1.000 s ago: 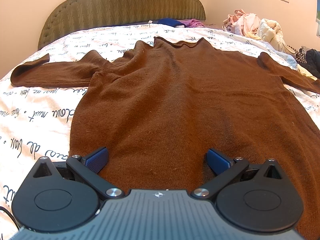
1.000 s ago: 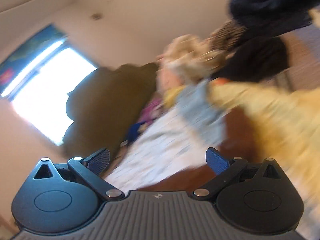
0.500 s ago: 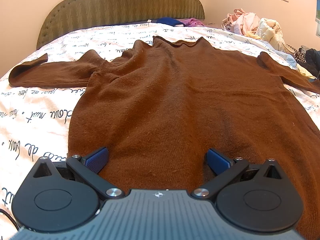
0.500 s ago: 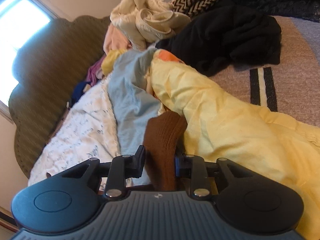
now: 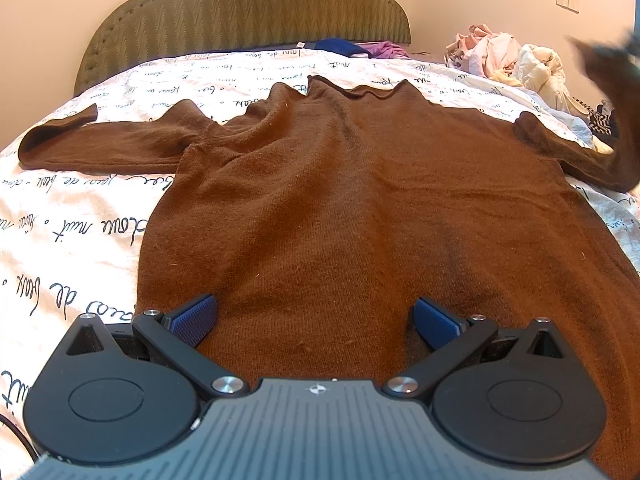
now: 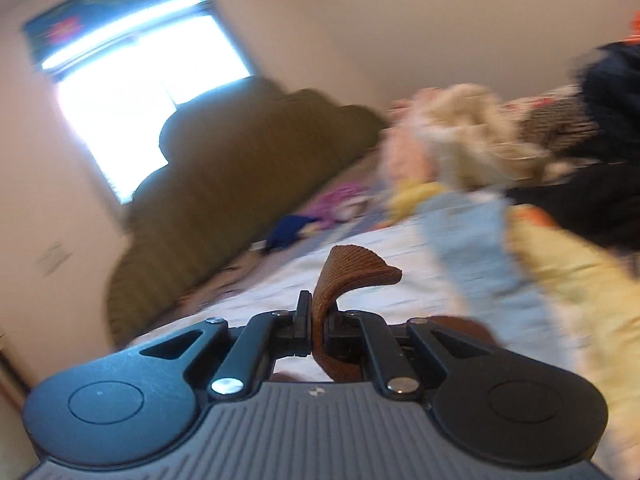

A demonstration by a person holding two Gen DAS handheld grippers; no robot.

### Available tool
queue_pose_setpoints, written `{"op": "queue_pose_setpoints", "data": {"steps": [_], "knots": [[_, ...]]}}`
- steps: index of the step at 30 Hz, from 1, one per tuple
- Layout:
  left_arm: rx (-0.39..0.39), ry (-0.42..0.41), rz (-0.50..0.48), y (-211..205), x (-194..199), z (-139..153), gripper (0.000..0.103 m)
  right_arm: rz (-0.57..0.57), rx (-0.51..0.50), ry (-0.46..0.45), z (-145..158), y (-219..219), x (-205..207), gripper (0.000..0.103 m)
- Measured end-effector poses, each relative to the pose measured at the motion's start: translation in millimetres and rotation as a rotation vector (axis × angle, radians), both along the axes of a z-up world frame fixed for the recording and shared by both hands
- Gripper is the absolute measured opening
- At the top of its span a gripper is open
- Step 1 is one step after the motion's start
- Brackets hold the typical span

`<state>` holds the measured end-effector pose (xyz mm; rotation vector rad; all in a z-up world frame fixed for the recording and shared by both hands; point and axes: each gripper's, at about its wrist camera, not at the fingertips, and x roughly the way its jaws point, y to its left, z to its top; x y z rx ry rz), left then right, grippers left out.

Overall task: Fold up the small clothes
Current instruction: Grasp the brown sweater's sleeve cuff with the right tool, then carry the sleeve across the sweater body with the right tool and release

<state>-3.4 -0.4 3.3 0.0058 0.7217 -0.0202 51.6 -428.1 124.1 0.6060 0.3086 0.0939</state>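
Home bedroom – bed point(image 5: 80, 216), padded headboard point(image 5: 240, 16)

Olive padded headboard point(image 5: 248, 20) at far end of bed. White bedsheet point(image 5: 72, 216) w/ dark script lettering. Blue and purple clothes point(image 5: 360, 47) bunched just below headboard. Pale laundry heap point(image 5: 516, 60) at right. Bright window point(image 6: 152, 92), blurred.

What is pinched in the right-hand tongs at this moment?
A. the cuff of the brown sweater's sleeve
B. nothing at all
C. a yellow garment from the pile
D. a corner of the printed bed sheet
A: in the right wrist view the right tongs are shut on a ribbed brown cuff, the end of a sleeve of the brown sweater spread on the bed.
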Motion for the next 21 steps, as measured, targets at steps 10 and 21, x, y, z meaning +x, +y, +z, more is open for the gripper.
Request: {"op": "queue_pose_setpoints", "data": {"steps": [10,21], "knots": [[-0.053,-0.021,-0.009,9,-5,2,0.103,0.208,-0.05,0.345,-94,185,105,0.009],[-0.518,-0.138,0.029,64,30,62,0.103,0.072,-0.025,0.059,-97,140,-36,0.103]]}}
